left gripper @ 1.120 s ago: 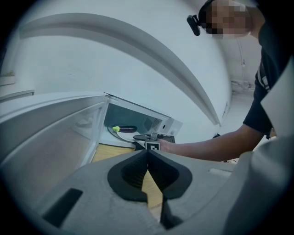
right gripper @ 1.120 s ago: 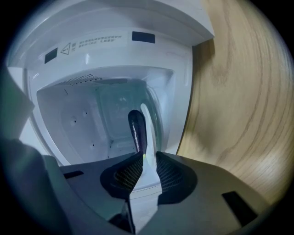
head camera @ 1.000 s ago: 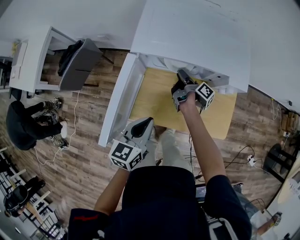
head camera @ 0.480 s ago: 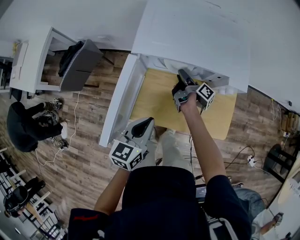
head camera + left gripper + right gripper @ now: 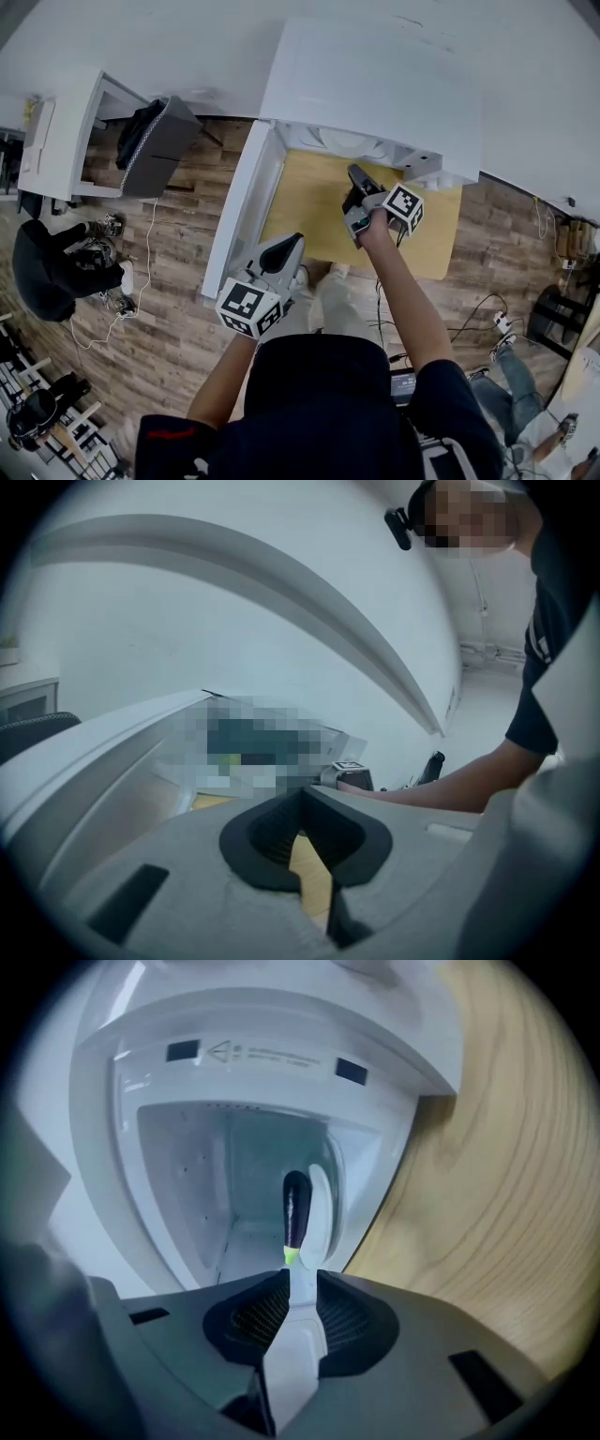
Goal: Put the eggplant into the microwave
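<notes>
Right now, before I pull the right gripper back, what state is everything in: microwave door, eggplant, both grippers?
microwave door: open, swung wide to the left in the head view.
eggplant: inside the microwave, lying on the white plate, free of the jaws.
right gripper: open, jaws have just been closing, nothing between them.
left gripper: shut, empty.
</notes>
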Demonstrator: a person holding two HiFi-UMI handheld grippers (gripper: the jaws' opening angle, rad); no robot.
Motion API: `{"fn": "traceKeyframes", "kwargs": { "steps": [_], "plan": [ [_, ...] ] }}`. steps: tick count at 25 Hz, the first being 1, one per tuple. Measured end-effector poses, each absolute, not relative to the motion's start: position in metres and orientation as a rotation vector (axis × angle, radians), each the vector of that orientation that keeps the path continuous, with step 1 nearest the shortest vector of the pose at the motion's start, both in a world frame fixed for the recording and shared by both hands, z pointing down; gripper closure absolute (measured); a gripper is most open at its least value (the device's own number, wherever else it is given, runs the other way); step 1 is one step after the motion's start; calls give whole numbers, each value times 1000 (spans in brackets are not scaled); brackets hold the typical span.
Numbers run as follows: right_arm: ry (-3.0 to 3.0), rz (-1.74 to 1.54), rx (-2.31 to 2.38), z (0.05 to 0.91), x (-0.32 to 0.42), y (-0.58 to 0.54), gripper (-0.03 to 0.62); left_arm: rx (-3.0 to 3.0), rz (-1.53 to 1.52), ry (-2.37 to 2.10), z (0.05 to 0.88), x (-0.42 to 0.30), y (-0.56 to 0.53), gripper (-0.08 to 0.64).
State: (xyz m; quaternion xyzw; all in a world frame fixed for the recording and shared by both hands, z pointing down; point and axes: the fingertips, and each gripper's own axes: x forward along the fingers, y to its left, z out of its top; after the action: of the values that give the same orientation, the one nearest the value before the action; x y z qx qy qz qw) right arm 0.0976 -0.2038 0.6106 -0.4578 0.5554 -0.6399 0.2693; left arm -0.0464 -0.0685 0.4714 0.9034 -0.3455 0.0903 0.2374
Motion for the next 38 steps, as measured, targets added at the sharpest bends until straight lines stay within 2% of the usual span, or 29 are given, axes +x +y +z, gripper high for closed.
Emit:
{"fn": "traceKeyframes", "kwargs": {
  "steps": [4,8,21,29,38],
  "plan": [
    [1764,-1665,-1316,578,92,-183,558,2519,228,-932,456,-46,-77,543],
    [1974,-1538,-1381,535,97,-165,577,2560,210,-915,439,-39,-87,543],
    [2668,-719,-1611,392,89,-98,580,2718,130,-898,374,-23,-97,543],
    [2703,-315,-1733,324,100,-63,580,2867,115,-958,330,-20,-90,543],
    [2572,-158,-1823,290,124,-46,580,2897,45,-1021,303,-27,-85,543]
  ]
}}
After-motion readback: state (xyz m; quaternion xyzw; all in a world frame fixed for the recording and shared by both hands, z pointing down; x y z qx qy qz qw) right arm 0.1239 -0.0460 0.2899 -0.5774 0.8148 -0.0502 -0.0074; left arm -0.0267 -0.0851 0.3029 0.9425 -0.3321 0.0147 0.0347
